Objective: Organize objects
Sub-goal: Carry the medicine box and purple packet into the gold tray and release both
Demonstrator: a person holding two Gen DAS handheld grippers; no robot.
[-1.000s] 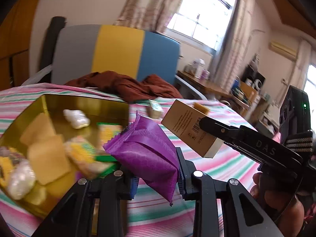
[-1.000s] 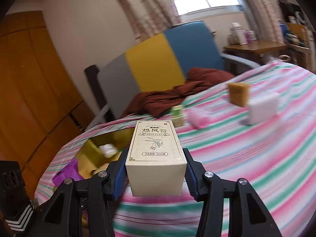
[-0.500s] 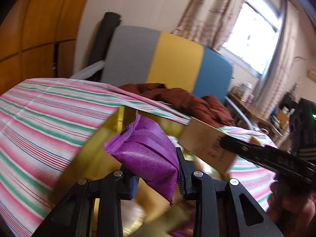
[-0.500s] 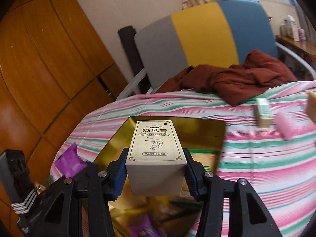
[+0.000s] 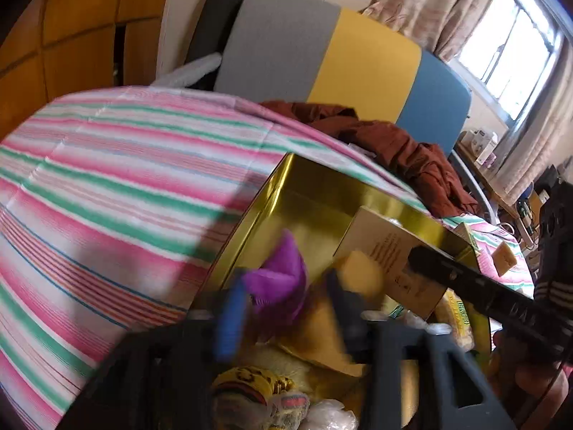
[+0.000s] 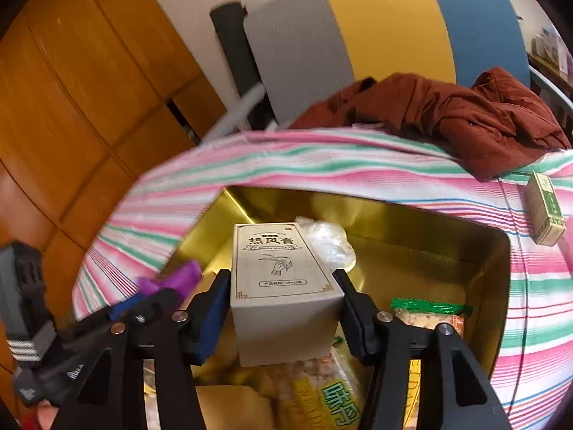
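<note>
A gold tin box (image 5: pixel 272 193) (image 6: pixel 465 222) with several snack packets sits on the striped tablecloth. My left gripper (image 5: pixel 286 304) is over the tin, blurred, with a purple packet (image 5: pixel 283 279) between its fingers; the jaws look wider apart and the packet seems to be slipping out. My right gripper (image 6: pixel 283 308) is shut on a beige carton (image 6: pixel 279 279) with printed characters and holds it over the tin's inside. The carton (image 5: pixel 390 254) and right gripper also show in the left wrist view. The purple packet (image 6: pixel 175 279) shows at the tin's left edge in the right wrist view.
A brown cloth (image 6: pixel 465 114) lies at the table's far edge before a grey, yellow and blue chair (image 6: pixel 376 28). A small green-and-white box (image 6: pixel 546 208) lies right of the tin. A tan block (image 5: pixel 505 258) lies beyond the tin. Wooden cabinets stand to the left.
Both grippers have moved down over the tin. The left jaws have spread and the purple packet has dropped lower between them. The right gripper still holds the carton.
</note>
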